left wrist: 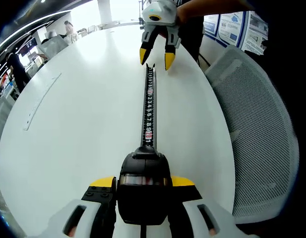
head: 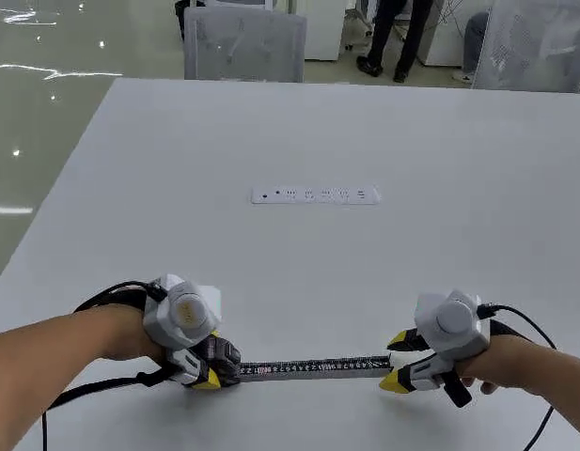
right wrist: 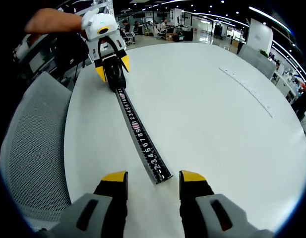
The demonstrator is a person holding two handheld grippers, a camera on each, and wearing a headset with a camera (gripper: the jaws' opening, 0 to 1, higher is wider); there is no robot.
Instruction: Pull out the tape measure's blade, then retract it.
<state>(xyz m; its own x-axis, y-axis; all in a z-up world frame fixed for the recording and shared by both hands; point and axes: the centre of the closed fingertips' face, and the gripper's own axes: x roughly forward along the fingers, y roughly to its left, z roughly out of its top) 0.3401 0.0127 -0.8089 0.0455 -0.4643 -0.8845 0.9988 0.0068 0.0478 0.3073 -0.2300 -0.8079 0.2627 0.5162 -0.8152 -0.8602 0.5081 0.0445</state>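
Tape measure (head: 217,363) sits at the lower left of the head view, its black case (left wrist: 143,191) pinched in the left claw (left wrist: 144,182); its blade (right wrist: 138,134) lies flat on the white tabletop (head: 318,272) and runs toward the right claw (right wrist: 153,176) at the lower right; that claw is spread, and the blade's tip rests between its yellow tips with neither touching it. With the tip ungripped, I judge the blade could snap back fast, whip sideways or jolt the case in the pinch. Blade and case lie near the tabletop's edge along the bottom of the head view, with a mesh chair (left wrist: 257,124) beyond it; a sideways slip could carry them off. Toward the top of the frame the surface is bare and roomy; a power strip (head: 316,195) lies well apart at centre.
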